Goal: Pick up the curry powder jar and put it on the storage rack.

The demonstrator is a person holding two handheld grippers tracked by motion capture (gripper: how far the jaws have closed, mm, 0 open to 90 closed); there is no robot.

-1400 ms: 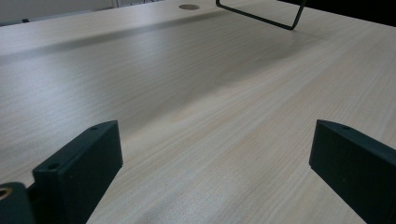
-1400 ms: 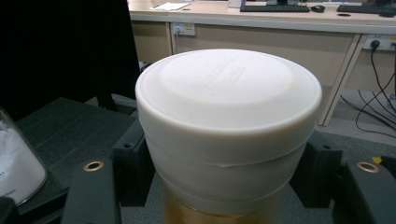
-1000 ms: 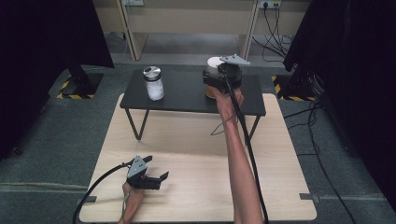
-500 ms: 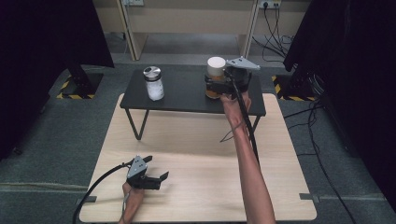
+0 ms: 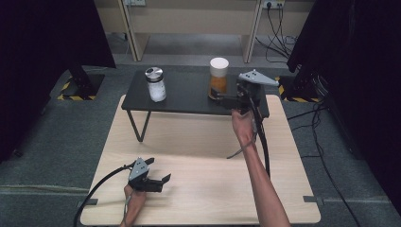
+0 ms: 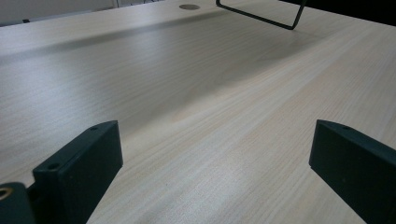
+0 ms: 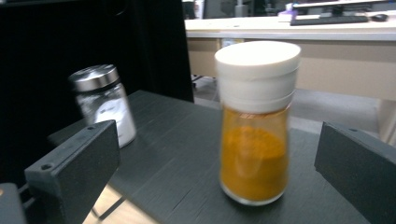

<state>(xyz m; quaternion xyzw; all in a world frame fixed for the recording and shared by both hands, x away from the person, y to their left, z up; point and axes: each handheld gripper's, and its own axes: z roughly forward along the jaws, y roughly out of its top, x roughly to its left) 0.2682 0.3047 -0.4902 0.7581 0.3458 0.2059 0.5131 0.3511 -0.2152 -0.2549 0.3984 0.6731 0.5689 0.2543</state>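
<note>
The left gripper rests near the front left corner of the light wooden worktop. Its jaws stand spread, with bare wood grain between them in the left gripper view, and nothing is held.

A low black wooden shelf on wire legs stands along the rear edge of the worktop. Near its left end stands a clear glass shaker with a silver metal cap and white contents. It is upright and well apart from both grippers.

Toward the right end of the shelf stands the clear glass spice jar with a white plastic cap and orange powder. It is upright on the shelf surface and not gripped. The right gripper sits just beside it on the right. Its jaws have just been opening and now stand fully spread. In the right gripper view the jar stands free ahead, beyond the jaws and not between them, with the shaker farther off at the left.

Judged step: release of the jar on the shelf is complete and retreat is in hand. The next move calls for withdrawing the right gripper level along its own axis, jaws kept wide, to avoid tipping the jar.
</note>
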